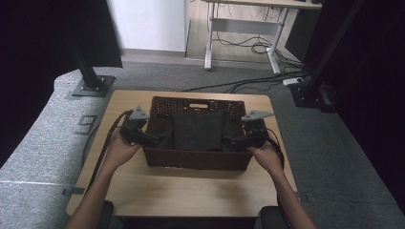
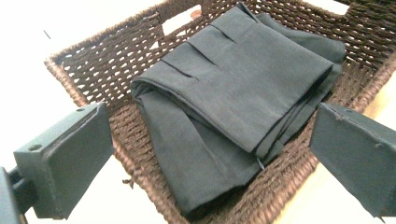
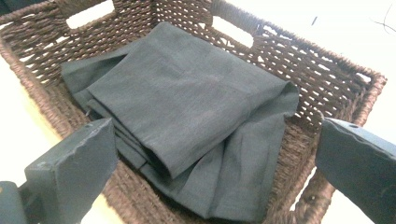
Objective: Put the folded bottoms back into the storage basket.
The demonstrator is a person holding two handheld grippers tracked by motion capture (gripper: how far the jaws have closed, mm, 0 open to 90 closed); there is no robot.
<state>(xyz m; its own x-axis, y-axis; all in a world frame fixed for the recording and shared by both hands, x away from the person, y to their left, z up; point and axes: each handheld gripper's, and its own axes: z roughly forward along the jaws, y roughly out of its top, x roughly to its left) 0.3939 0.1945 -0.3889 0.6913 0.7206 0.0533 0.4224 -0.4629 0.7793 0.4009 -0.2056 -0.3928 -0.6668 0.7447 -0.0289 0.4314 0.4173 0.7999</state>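
A dark brown wicker basket stands in the middle of the wooden table. Inside it lies a folded dark grey cloth, with pleats showing near its far end in the left gripper view. My left gripper hovers at the basket's left wall, open, its jaws wide apart above the cloth's near corner. At the right wall my right gripper is open too, its jaws spread over the cloth. Neither touches the cloth. The basket has handle cut-outs in its walls.
Black stand bases sit on the grey carpet behind the table at left and right. Cables run across the floor toward a white desk frame. Bare table surface lies in front of the basket.
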